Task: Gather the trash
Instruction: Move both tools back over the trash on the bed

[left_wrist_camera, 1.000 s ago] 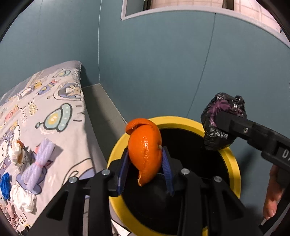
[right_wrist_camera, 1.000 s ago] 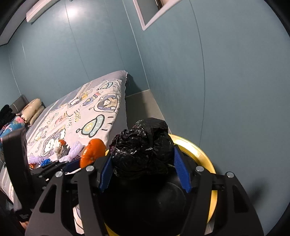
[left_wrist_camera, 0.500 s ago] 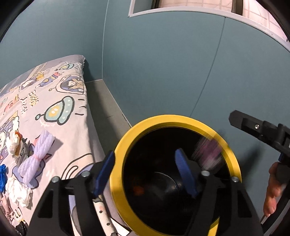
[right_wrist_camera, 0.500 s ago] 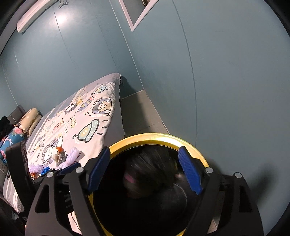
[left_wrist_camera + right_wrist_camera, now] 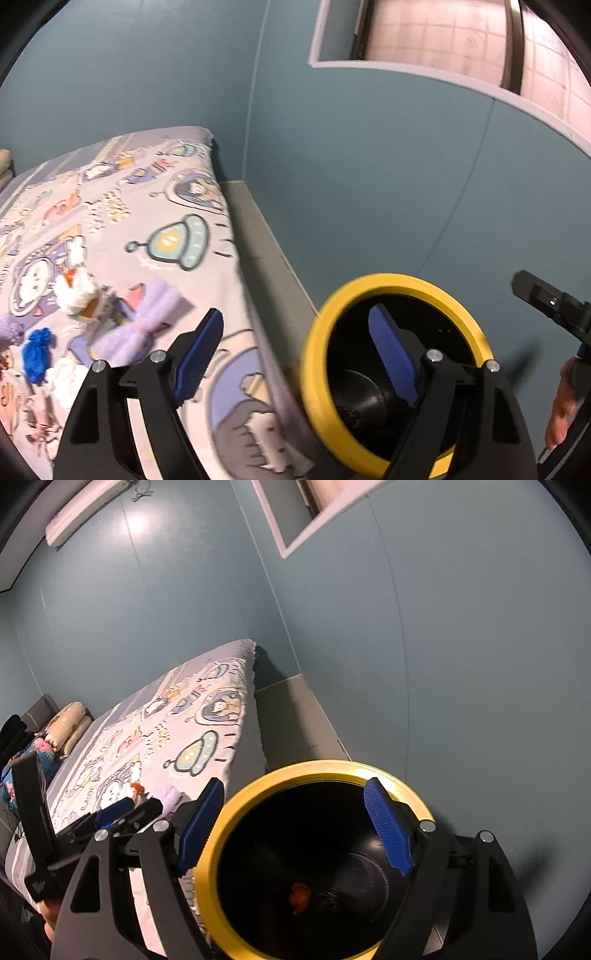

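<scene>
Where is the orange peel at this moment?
In the right wrist view the orange peel lies at the bottom of the yellow-rimmed bin, left of a dark lump, below the open right gripper.

A bed [image 5: 155,206] with a cartoon-printed sheet is seen beside teal walls [image 5: 369,166]; pillows [image 5: 70,720] are laid at its far end.

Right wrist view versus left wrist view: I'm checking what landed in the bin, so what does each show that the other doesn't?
Only the right wrist view shows the orange peel beside the black bag on the bin's floor. Only the left wrist view shows the purple bundle, blue scrap and white tissues clearly on the bed. Both show the yellow-rimmed bin, and both claws, left claw and right claw, open and empty.
</scene>
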